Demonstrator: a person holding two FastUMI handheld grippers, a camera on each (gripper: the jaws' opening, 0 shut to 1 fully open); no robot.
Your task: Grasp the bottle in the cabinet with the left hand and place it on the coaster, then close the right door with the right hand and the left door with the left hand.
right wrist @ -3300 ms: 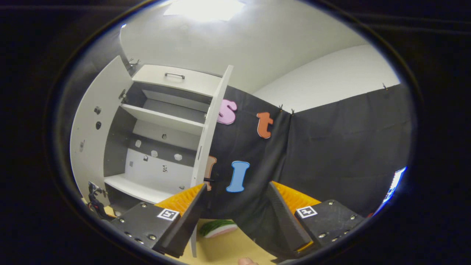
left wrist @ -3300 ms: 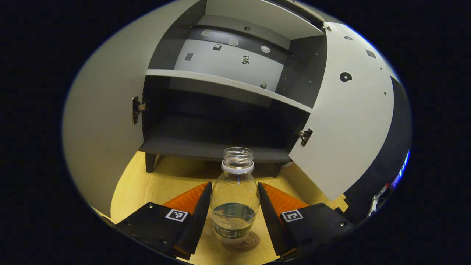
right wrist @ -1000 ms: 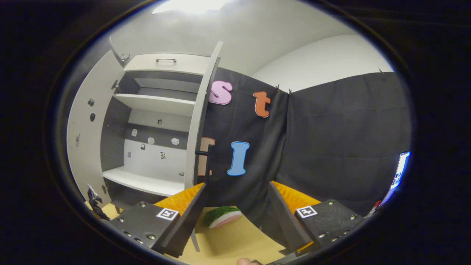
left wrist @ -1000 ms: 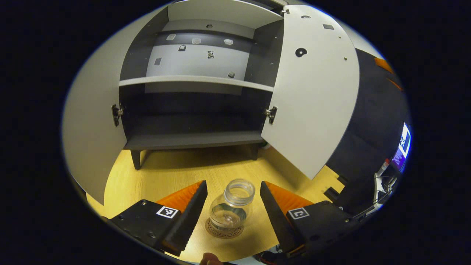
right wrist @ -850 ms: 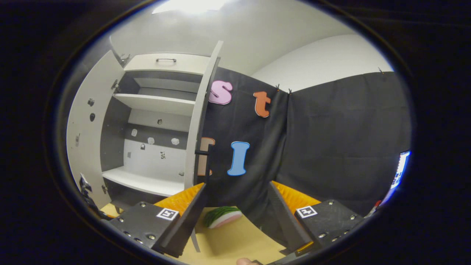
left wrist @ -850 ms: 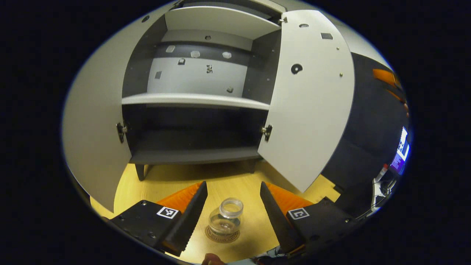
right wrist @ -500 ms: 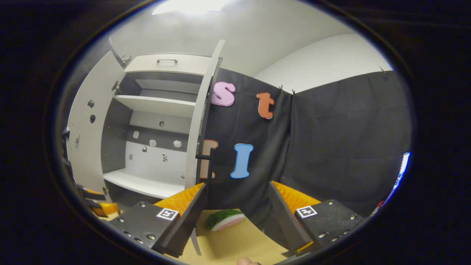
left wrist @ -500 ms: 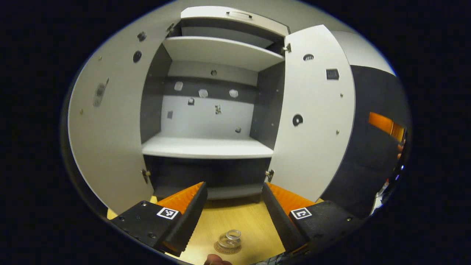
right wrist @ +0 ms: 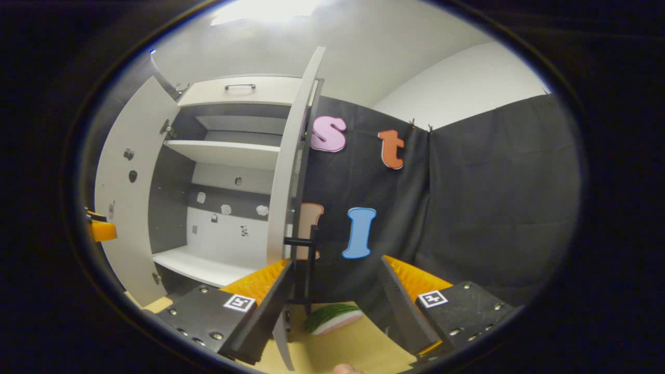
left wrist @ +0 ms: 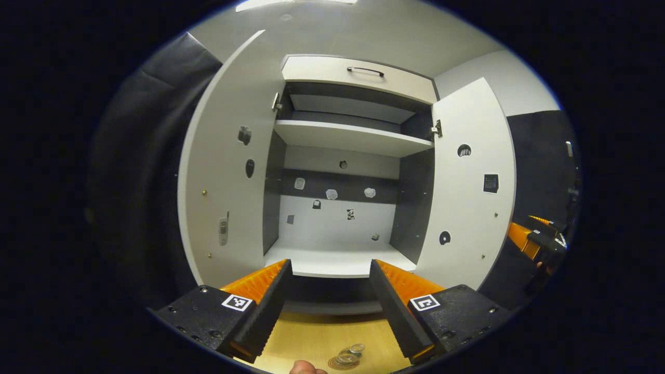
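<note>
Booth table, light wood, carries a white cabinet with both doors swung open: left door, right door. Left gripper is wide apart, holding nothing, raised and facing the shelves. Bottle stands on the coaster low between its fingers, in front of the cabinet. Right gripper is also wide and holding nothing; the right door shows edge-on just ahead of it, door handle near its left finger. Watermelon slice lies on the table beyond.
</note>
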